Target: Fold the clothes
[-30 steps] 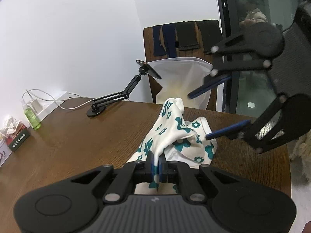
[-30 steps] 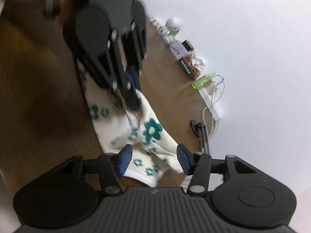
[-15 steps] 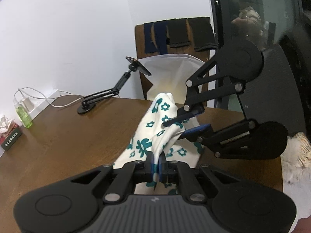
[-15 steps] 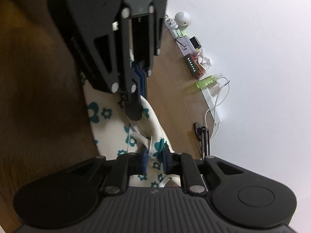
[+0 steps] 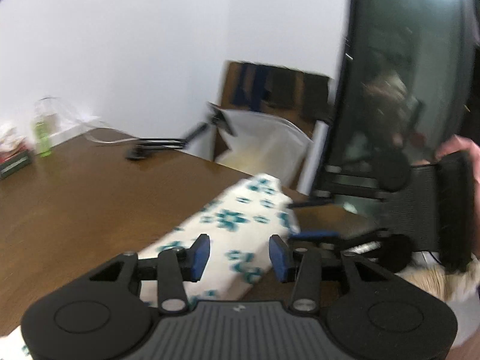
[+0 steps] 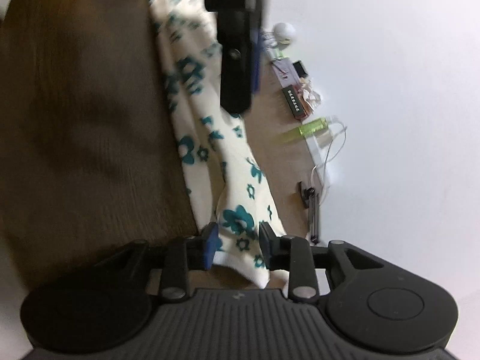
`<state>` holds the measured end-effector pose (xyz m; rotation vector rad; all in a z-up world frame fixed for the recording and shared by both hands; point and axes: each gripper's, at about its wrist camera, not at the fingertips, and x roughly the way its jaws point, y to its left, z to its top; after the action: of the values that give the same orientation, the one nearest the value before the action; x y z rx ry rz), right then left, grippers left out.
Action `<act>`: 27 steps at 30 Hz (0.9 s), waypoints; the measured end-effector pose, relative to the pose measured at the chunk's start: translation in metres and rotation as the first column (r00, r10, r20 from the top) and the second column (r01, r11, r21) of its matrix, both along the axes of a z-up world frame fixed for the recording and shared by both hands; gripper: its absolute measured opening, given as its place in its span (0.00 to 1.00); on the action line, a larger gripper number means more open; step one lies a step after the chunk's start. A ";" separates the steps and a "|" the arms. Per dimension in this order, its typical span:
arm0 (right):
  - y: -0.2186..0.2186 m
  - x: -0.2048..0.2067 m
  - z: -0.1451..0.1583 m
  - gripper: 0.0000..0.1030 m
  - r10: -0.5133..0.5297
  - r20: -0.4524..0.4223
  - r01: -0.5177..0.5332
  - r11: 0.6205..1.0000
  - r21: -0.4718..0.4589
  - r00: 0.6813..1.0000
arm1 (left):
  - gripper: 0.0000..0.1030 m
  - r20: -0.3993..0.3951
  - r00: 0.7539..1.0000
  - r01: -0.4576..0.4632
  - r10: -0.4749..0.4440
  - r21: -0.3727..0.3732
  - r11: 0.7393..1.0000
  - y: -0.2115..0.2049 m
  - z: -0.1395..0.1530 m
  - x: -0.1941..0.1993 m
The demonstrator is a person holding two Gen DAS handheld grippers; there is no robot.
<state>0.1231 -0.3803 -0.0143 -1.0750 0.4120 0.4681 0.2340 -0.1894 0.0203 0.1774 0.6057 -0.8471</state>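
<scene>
The flowered cloth (image 5: 240,225) lies long on the table (image 5: 90,195). Your left gripper (image 5: 239,253) and right gripper (image 6: 237,246) are both opening, cloth between the fingers, not pressed. It seems light and soft; take the end edges.

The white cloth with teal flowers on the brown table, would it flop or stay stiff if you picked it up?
The white cloth with teal flowers would probably flop: it lies in soft creases and rounded folds on the brown wooden table. It likely weighs little, since it looks thin. It won't roll, but a loose fold might slide open on the smooth wood.
</scene>
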 end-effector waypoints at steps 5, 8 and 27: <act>-0.025 0.017 0.044 0.28 -0.062 -0.181 0.141 0.872 0.469 0.982 | 0.20 -0.056 0.989 -0.133 0.138 0.092 0.987 0.011 -0.022 0.015; -0.026 0.038 0.046 0.28 -0.096 -0.274 0.246 0.768 0.591 0.957 | 0.20 -0.065 0.986 -0.144 0.154 0.144 0.979 0.006 -0.037 0.014; -0.004 0.073 0.028 0.45 -0.196 -0.405 0.440 0.568 0.696 0.893 | 0.59 0.054 0.891 -0.453 0.450 0.126 0.882 0.183 0.006 -0.070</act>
<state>0.1959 -0.3840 0.0136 -0.0526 0.5767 0.4046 0.1642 -0.0065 0.0267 0.1595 0.6497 -0.3492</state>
